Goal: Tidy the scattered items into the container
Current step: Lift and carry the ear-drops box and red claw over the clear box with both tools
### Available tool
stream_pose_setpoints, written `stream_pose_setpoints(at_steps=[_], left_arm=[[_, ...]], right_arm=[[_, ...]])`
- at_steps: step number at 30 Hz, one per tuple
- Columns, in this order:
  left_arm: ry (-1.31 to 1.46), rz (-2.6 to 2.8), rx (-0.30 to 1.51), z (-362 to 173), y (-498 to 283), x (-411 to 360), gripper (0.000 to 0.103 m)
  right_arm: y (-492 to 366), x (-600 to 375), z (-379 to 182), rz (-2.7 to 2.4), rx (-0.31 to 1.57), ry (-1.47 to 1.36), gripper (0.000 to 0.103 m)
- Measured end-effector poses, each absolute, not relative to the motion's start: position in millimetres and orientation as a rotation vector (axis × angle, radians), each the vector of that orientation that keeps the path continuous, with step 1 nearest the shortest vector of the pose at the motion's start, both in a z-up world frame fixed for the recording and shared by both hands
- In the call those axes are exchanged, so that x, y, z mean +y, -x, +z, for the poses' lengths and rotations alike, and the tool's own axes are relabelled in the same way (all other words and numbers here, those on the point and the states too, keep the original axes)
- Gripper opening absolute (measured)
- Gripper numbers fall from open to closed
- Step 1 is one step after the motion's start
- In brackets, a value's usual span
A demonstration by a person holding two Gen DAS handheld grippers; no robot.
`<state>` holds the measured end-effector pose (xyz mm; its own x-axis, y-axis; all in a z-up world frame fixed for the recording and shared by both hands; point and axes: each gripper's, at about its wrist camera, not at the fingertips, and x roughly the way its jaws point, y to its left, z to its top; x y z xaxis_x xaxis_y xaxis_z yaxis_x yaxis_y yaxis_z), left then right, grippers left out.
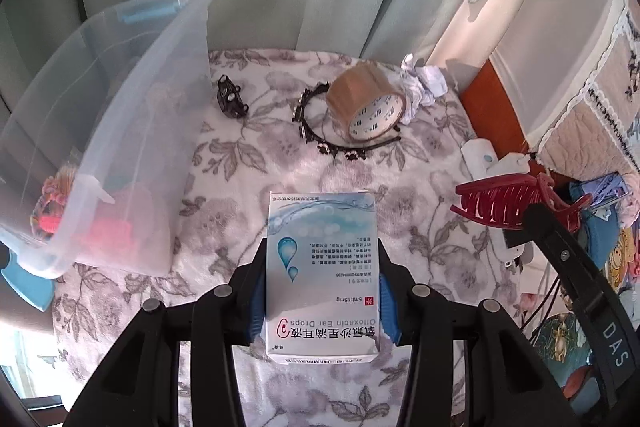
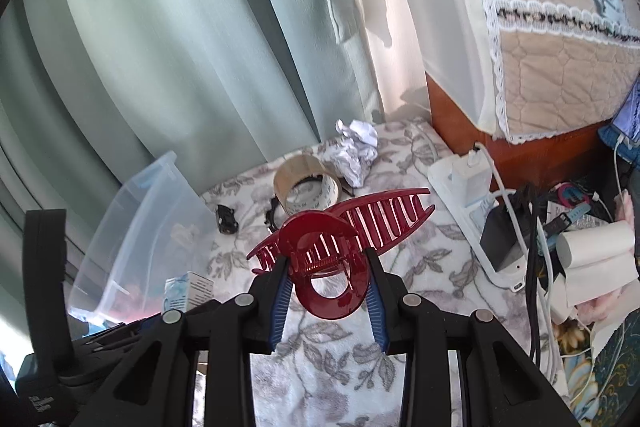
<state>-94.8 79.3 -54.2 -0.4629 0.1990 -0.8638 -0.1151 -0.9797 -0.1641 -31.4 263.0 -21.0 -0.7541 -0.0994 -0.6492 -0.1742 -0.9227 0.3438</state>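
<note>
My left gripper [image 1: 322,251] is shut on a white and blue ear drops box [image 1: 320,267], held above the floral cloth. The clear plastic container [image 1: 100,131] stands at the left, with red and coloured items inside. My right gripper [image 2: 326,263] is shut on a dark red hair claw clip [image 2: 332,251], lifted off the cloth; that clip [image 1: 504,203] also shows at the right of the left wrist view. A brown tape roll [image 1: 366,105], a black beaded headband [image 1: 320,131], a small black clip [image 1: 230,99] and crumpled paper [image 1: 422,87] lie on the far side of the cloth.
Green curtains hang behind the table. At the right sit a white power strip [image 2: 476,203] with plugs and cables, paper rolls [image 2: 596,255] and a wooden cabinet [image 2: 520,143] under a quilted cover. A blue lid [image 1: 28,287] lies by the container.
</note>
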Motion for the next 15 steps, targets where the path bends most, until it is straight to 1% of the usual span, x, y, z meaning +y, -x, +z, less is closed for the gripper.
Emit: stream_pose_setpoints(at_steps=[9,15], left_arm=[[1.313,2.597,-0.189,5.0,81.9,64.0,0.047],[1.26,2.588,-0.264,26.8,76.9,51.2,0.047]], right_arm=[[19.5,251.5,22.7,2.896,0.62,0.923,0.037],[13.3,241.7,47.0,2.924,0.634,0.852,0.037]])
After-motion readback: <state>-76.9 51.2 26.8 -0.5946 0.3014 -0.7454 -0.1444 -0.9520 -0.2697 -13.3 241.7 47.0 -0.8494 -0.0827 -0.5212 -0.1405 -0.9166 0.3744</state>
